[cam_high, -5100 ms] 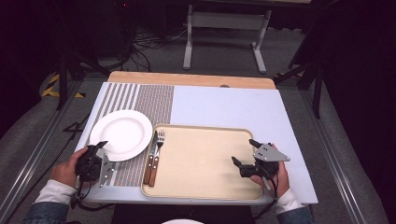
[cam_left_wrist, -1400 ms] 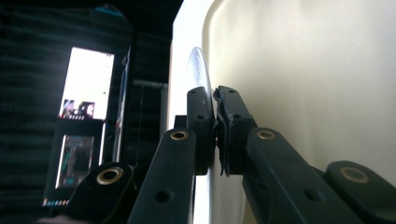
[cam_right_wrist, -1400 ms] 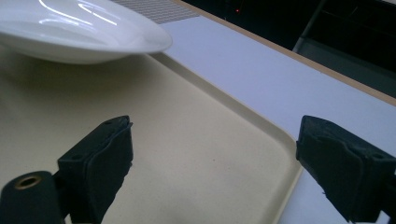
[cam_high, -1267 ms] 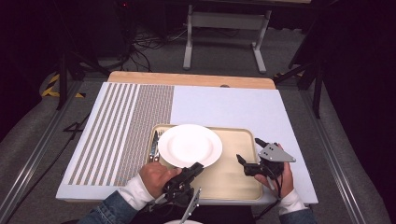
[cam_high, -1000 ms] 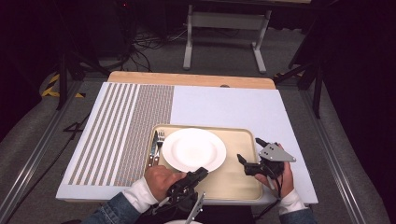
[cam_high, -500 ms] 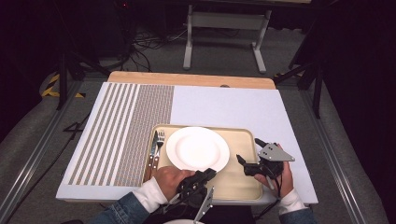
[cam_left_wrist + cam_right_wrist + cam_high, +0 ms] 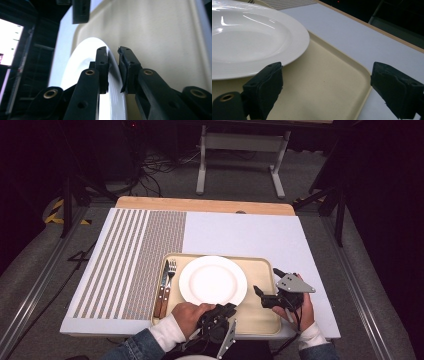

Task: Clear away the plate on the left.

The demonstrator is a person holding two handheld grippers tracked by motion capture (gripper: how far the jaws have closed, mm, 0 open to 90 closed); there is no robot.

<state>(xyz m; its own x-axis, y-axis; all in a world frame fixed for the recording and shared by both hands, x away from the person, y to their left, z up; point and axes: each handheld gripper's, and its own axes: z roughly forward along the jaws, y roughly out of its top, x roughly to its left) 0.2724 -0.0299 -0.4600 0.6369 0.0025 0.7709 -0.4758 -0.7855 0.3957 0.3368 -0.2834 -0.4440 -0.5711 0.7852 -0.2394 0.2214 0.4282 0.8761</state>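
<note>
You are seated in a dim lab or test studio, not a home. Your table point(image 7: 250, 237) stands on grey carpet, with loose black cables point(image 7: 160, 167) trailing across the floor, a metal equipment stand point(image 7: 240, 150) behind, and yellow-black hazard tape point(image 7: 62, 215) at left.

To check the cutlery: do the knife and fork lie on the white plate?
No, the knife and fork lie on the tray, left of the white plate.
</note>
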